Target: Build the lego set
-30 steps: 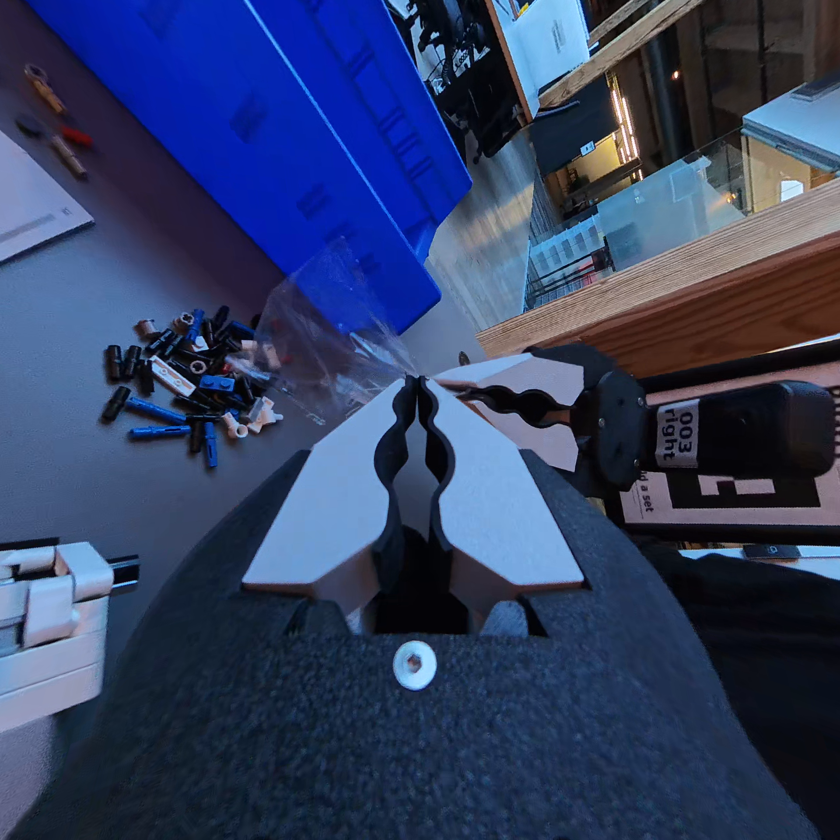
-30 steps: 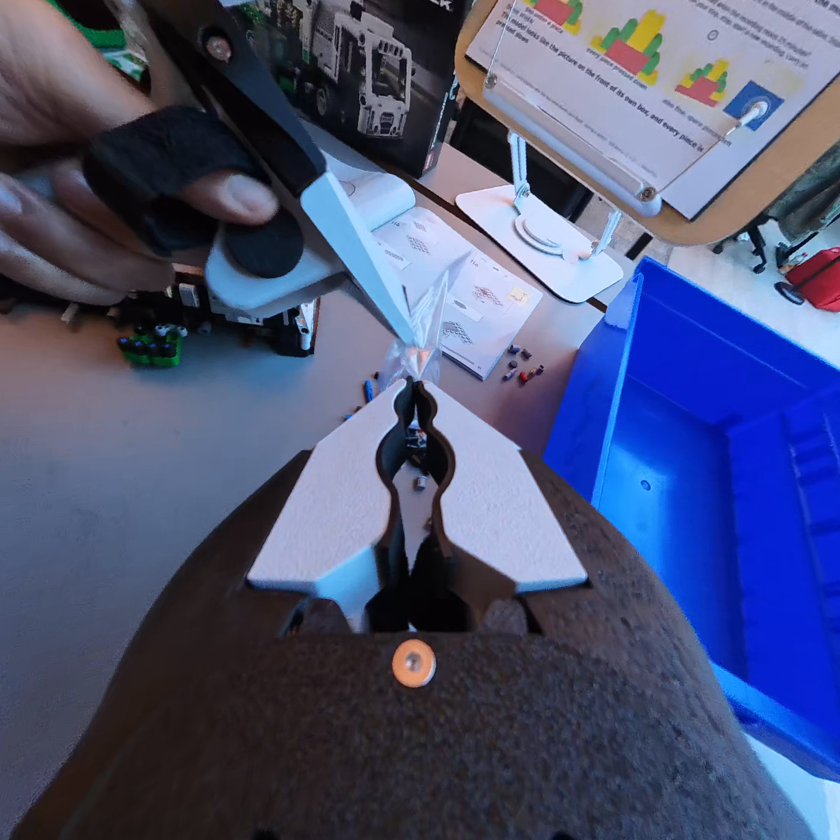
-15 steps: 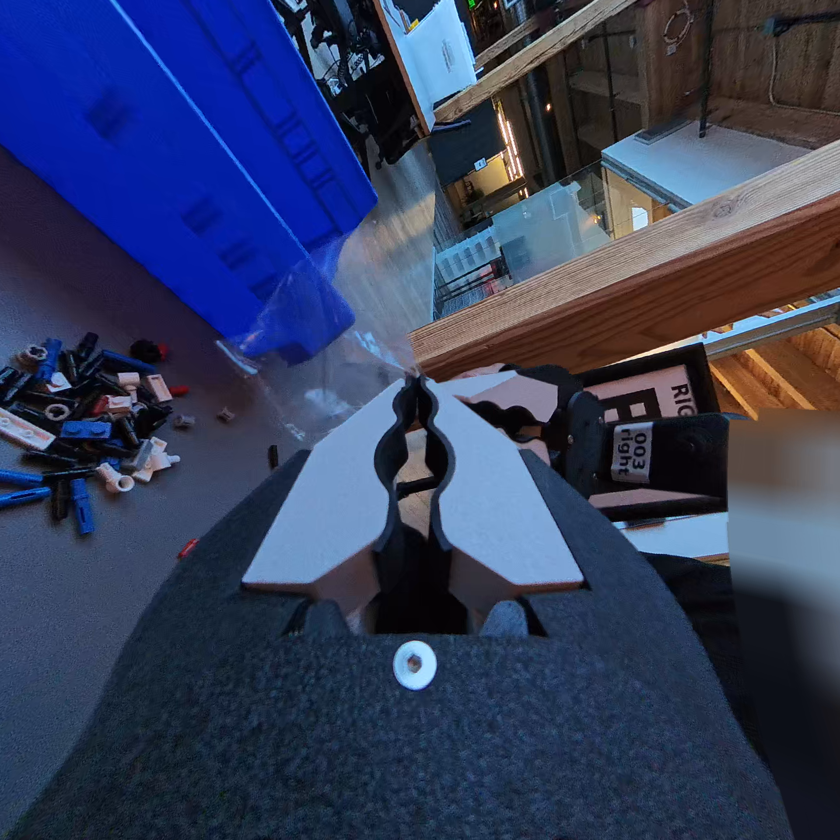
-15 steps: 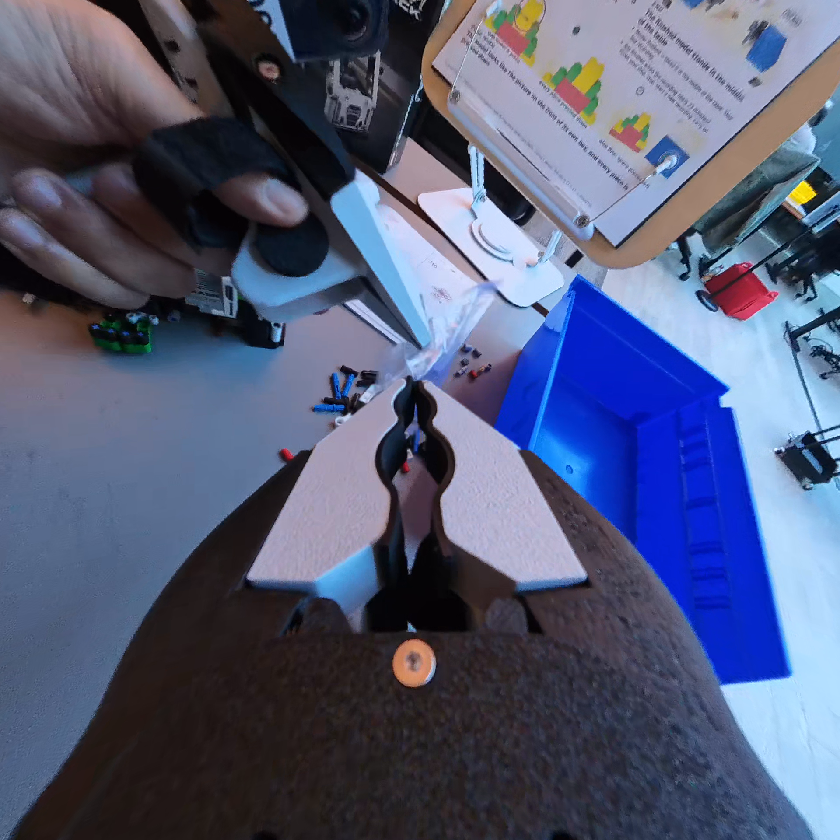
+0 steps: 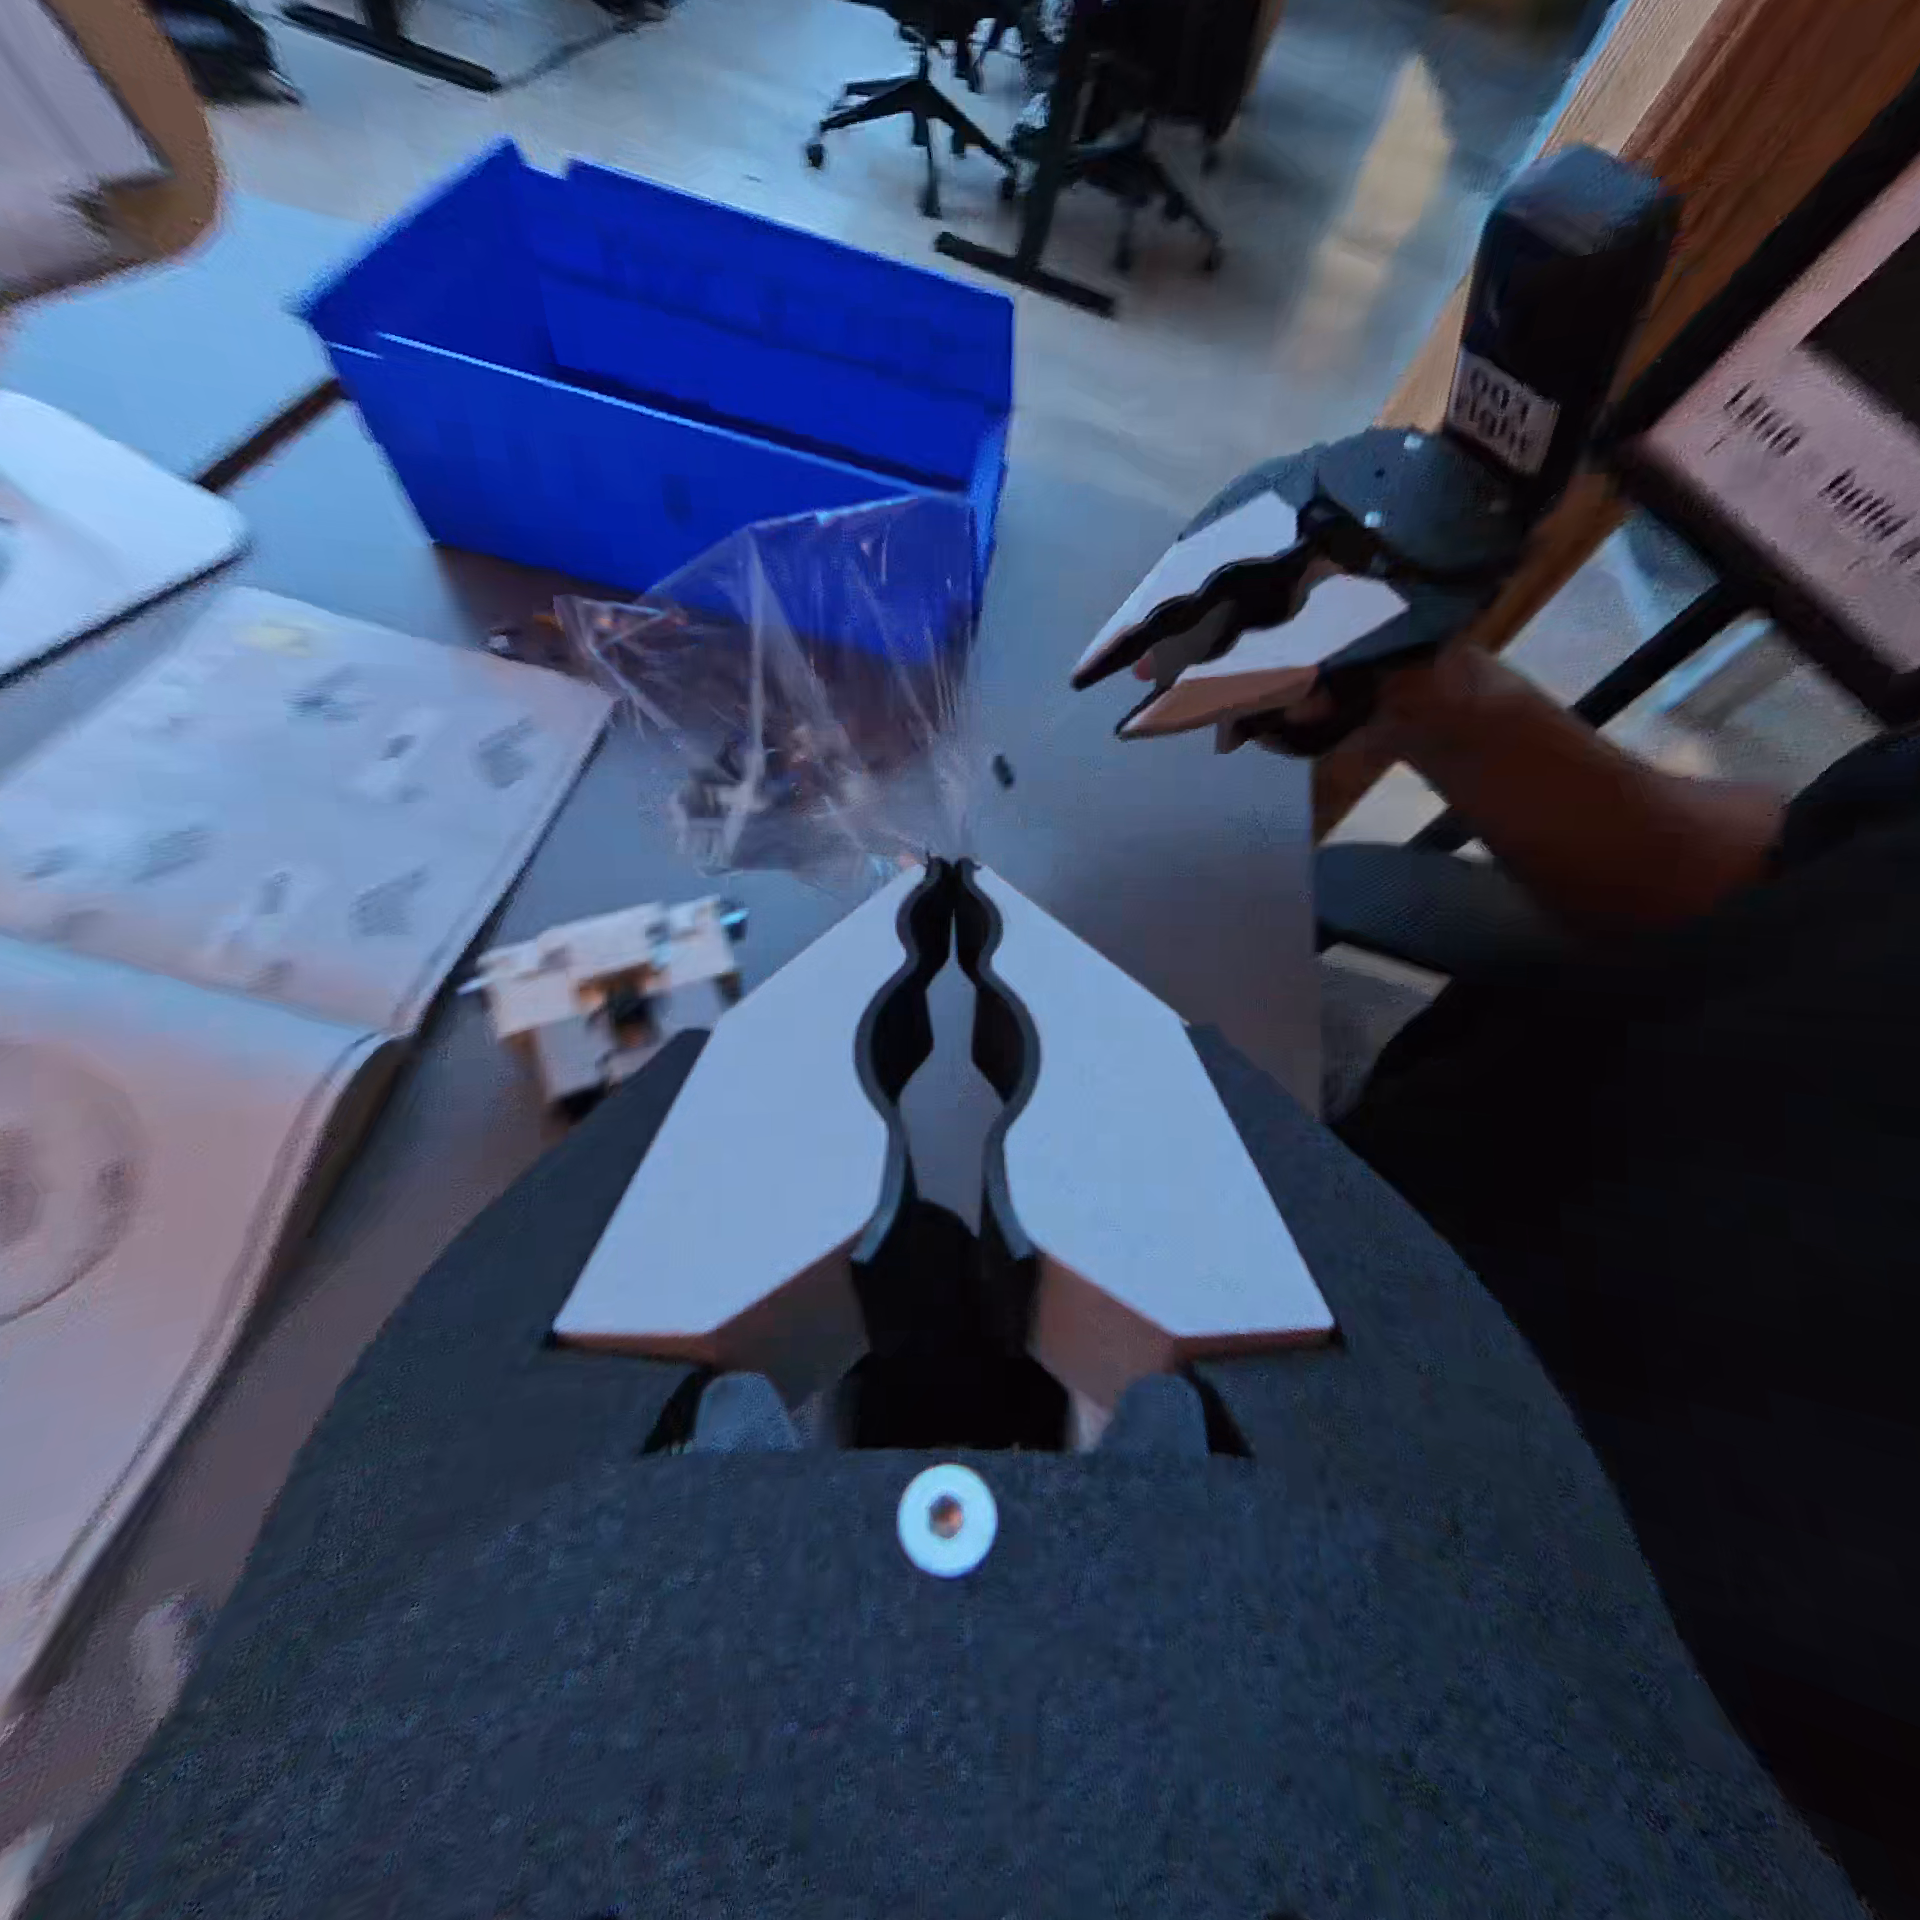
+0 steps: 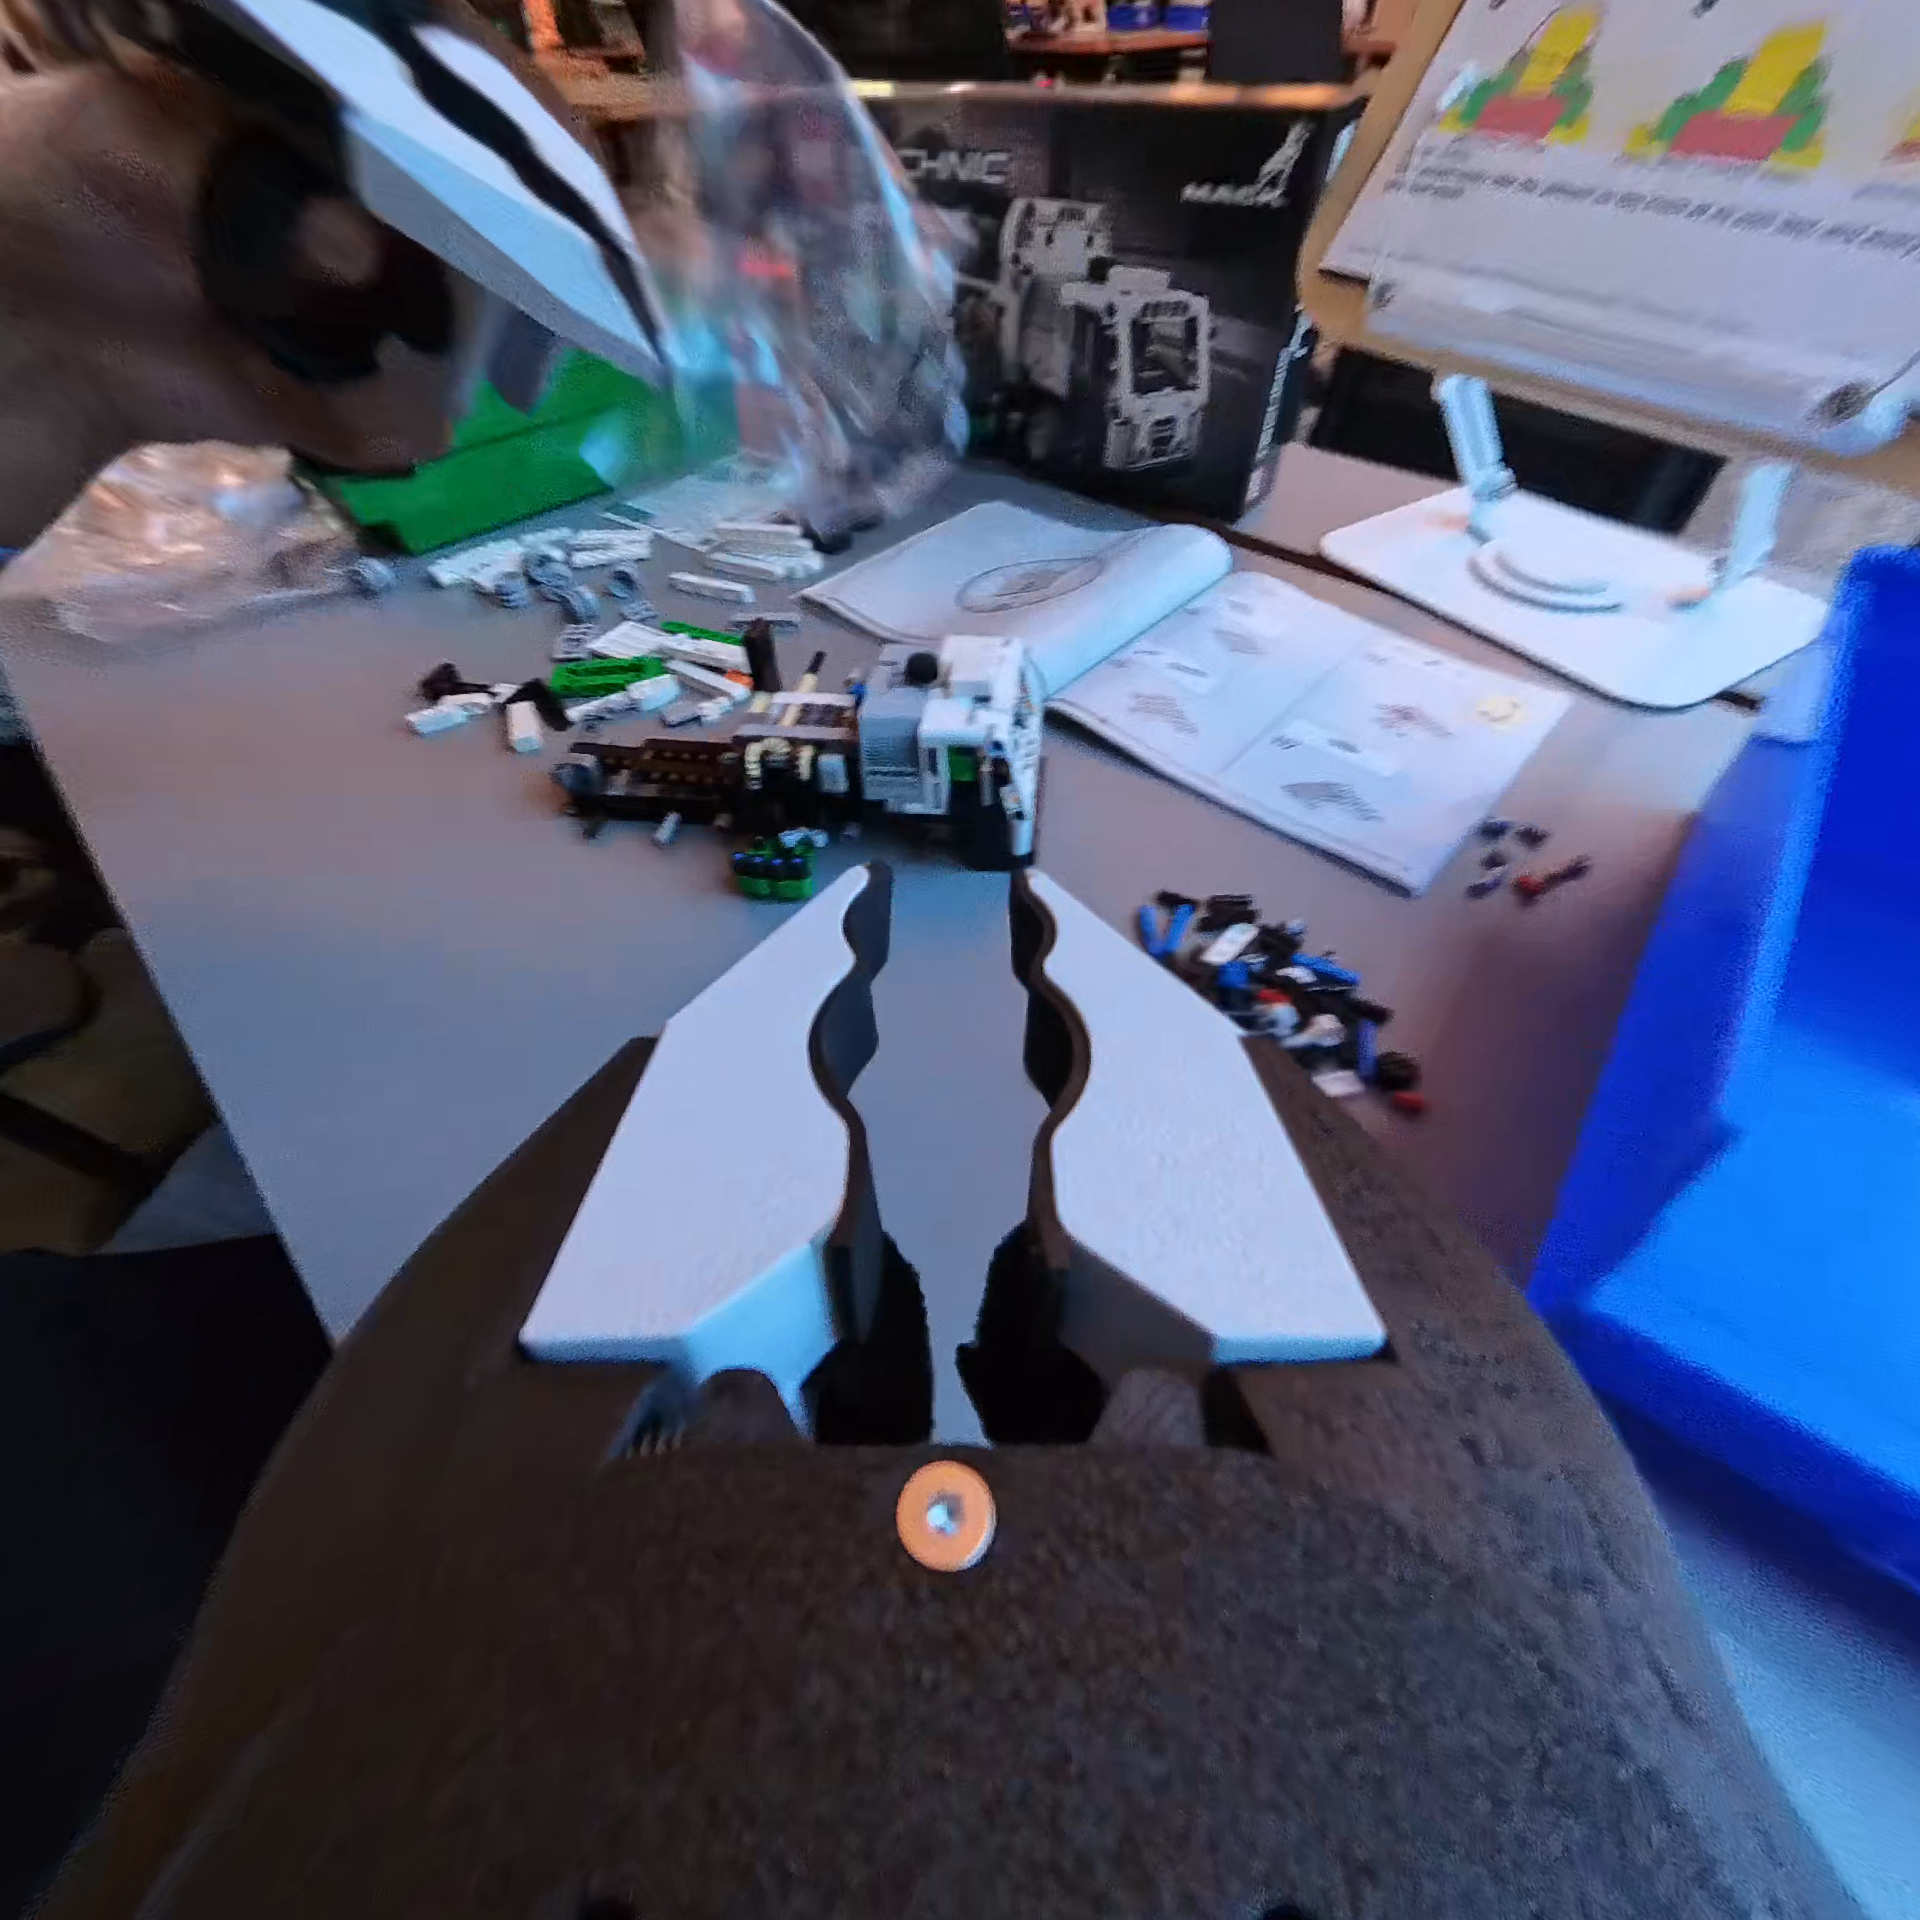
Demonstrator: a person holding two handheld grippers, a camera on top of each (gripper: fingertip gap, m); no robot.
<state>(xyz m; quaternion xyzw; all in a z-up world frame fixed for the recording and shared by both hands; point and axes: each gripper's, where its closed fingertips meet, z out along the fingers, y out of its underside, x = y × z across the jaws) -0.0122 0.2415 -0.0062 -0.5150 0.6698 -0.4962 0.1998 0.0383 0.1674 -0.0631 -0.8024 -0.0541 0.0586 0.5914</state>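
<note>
1. The left gripper (image 5: 951,864) has its fingers pinched together on a corner of a clear plastic bag (image 5: 800,686), which looks emptied.
2. The right gripper (image 6: 948,883) has its fingers parted and holds nothing.
3. Just beyond the right gripper sits a partly built truck (image 6: 831,758).
4. Right of the truck lies a pile of small pieces (image 6: 1273,987); behind it, white beams (image 6: 623,551) remain loose.
5. Right of the truck lies an open instruction booklet (image 6: 1299,717). Much building appears left.

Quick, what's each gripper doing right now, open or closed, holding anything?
Left gripper: closed, pinching the clear plastic bag.
Right gripper: open, holding nothing.
</note>
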